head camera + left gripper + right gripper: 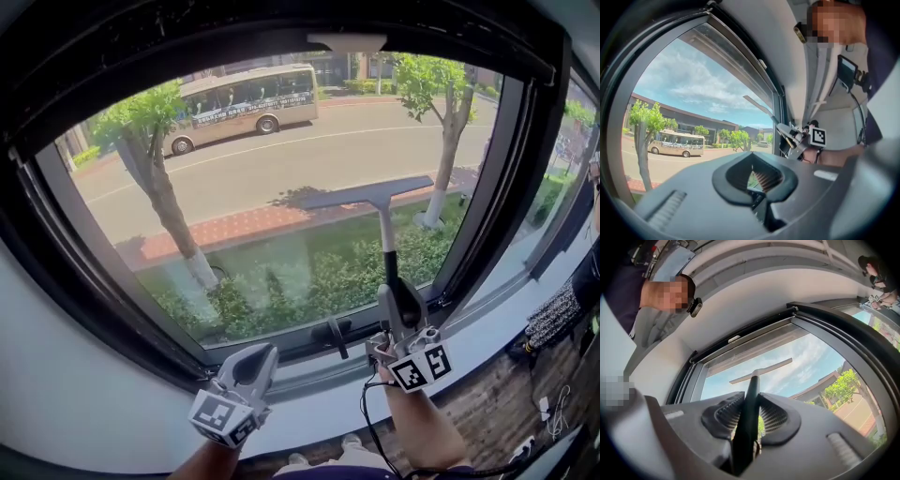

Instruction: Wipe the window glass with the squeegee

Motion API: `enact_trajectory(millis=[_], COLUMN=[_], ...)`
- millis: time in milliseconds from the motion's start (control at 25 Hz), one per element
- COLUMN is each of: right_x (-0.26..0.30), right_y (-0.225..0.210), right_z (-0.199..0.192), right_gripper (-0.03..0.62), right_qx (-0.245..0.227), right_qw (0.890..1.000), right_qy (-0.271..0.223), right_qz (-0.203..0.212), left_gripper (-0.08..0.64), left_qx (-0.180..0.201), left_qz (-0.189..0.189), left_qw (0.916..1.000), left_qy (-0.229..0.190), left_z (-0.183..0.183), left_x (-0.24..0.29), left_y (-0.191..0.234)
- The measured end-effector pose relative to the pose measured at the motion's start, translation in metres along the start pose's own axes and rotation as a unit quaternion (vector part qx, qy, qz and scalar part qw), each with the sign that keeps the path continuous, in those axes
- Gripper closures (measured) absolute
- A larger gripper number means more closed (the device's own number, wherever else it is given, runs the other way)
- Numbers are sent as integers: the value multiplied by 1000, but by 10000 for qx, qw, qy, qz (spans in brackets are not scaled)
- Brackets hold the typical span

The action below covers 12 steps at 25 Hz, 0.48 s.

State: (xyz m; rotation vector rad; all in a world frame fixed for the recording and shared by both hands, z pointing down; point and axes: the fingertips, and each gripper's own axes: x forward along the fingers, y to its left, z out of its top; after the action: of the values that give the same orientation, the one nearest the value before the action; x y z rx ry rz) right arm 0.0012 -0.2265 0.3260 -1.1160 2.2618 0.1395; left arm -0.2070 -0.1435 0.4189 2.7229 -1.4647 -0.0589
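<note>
Pinching the squeegee (379,208) by its dark handle between the fingers of the right gripper (397,292), just above the sill (495,321). Holding the blade crosswise against the window glass (272,169), right of the pane's centre. Hovering the left gripper (253,360) low by the window's bottom edge, fingers pressed together, empty.

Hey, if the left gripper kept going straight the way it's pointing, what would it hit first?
Most likely the window glass, low down just above the bottom frame. The left gripper, shut and empty, has nothing showing between it and the pane, but depth is unclear.
</note>
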Motion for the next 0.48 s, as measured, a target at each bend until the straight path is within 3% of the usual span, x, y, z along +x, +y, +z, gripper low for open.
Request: enact_trajectory(millis=[480], right_x=[-32], right_y=[-9], right_z=[-34], right_gripper=[491], right_qx=[125], right_qw=[9993], right_qy=[336], right_qz=[-113], left_gripper=[557], left_qx=[-172], left_qz=[209], left_qw=[9996], left_qy=[47], left_z=[4], left_x=[6], left_y=[-2])
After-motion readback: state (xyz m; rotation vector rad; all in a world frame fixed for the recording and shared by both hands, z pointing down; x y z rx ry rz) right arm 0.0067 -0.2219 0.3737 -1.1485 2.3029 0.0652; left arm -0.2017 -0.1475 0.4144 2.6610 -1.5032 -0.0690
